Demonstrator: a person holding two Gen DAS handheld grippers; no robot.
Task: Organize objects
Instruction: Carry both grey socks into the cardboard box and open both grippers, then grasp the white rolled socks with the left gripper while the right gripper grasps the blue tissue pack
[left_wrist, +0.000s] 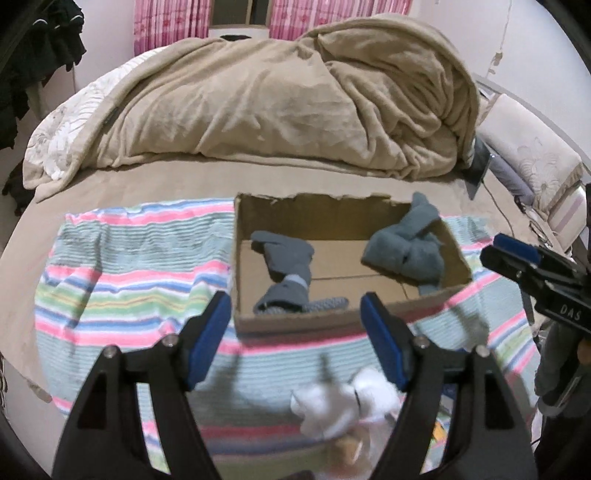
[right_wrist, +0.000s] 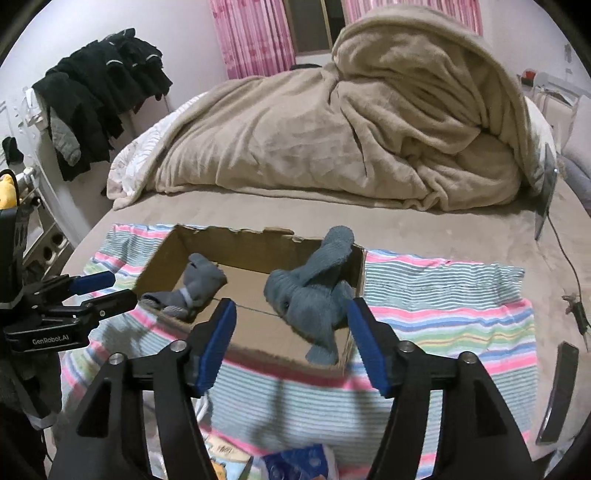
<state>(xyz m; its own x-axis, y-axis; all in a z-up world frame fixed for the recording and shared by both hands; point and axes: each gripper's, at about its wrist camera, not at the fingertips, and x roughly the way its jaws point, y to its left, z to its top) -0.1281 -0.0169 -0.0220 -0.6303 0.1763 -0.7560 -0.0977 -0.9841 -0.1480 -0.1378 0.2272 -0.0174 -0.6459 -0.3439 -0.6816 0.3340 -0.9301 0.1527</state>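
An open cardboard box (left_wrist: 251, 317) (right_wrist: 240, 236) sits on a striped towel (left_wrist: 122, 273) (right_wrist: 443, 295) on the bed. Inside lie a grey sock bundle (left_wrist: 290, 269) (right_wrist: 201, 280) at the left and a thicker blue-grey sock bundle (left_wrist: 406, 251) (right_wrist: 314, 295) at the right, draped against the box wall. A white sock bundle (left_wrist: 343, 402) lies blurred on the towel in front of the box, just below my left gripper (left_wrist: 295, 339). The left gripper is open and empty. My right gripper (right_wrist: 291, 343) is open and empty, hovering before the box's near edge.
A heaped beige blanket (left_wrist: 295, 103) (right_wrist: 351, 129) fills the back of the bed. A tablet and cable (right_wrist: 546, 192) lie at the right. Dark clothes (right_wrist: 99, 85) hang at the left. Packets (right_wrist: 295, 461) lie at the towel's near edge.
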